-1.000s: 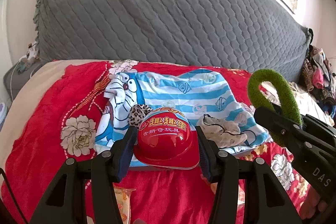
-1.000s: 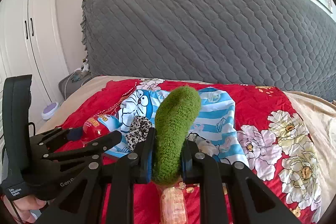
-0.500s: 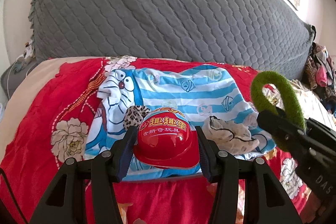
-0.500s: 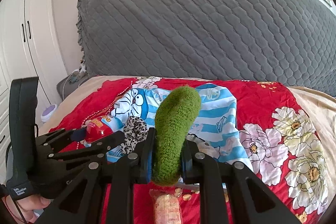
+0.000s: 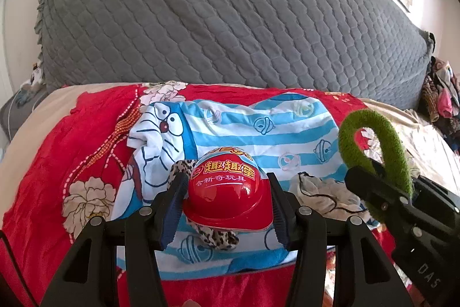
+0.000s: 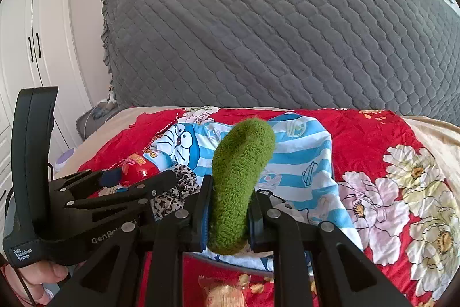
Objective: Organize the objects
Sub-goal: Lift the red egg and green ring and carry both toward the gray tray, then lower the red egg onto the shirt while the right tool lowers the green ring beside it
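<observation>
Your left gripper holds a red plastic egg toy between its two pads. The toy is glossy and shaped like a dome, with a flat rim at the near side and yellow Chinese letters across the top. Its round end points away from you, toward the far side of the bed, and its long axis follows the line of the fingers. The jaws stand about half wide, and each pad presses on one side of the toy.

Your right gripper is closed narrow on a green fuzzy sock. The sock is thick, with a towel-like surface in one moss colour. In the right wrist view it stands up from the jaws and leans a little to the right, with the rounded toe as the highest and farthest part. In the left wrist view the same sock bends into an arch above the right gripper, at the right of the toy.

Both things hang over a blue and white striped cloth with a cartoon cat face, which lies on a red flowered blanket. A leopard-print piece lies on the cloth just under the toy, and a crumpled pale cloth lies at the right of it. A small snack packet lies on the blanket near you. A grey quilted headboard cover fills the far side.
</observation>
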Motion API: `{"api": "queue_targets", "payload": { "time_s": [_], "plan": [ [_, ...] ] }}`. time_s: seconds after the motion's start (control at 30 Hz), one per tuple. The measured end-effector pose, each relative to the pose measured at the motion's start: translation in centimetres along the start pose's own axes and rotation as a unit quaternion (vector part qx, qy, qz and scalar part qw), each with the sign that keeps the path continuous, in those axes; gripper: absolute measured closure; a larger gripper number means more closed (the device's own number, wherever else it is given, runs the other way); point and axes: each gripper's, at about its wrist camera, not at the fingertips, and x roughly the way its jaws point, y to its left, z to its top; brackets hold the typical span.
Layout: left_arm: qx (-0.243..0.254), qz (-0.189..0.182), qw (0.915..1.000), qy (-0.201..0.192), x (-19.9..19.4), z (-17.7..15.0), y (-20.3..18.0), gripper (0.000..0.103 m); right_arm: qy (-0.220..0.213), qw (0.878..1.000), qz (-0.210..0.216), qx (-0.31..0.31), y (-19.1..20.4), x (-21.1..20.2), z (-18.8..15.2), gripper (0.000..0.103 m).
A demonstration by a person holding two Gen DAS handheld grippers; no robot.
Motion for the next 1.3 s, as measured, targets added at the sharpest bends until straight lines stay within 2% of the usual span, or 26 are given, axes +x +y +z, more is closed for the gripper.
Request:
{"api": "queue_targets", "payload": {
  "time_s": [0.67, 0.9, 1.3],
  "plan": [
    [0.007, 0.006, 0.9999, 0.012, 4.3, 0.2, -0.6, 0.047, -0.007, 1.0, 0.004, 0.024, -2.8, 3.4, -0.8, 0.083],
    [0.012, 0.003, 0.9998, 0.015, 5.3, 0.4, -1.6, 0.047, 0.021, 0.999, 0.002, 0.031, -4.0, 4.9, -1.6, 0.083],
    [0.021, 0.002, 0.9995, 0.025, 6.4, -0.3, -2.7, 0.047, 0.026, 0.999, 0.001, 0.039, -4.7, 5.4, -1.9, 0.083]
  ]
}}
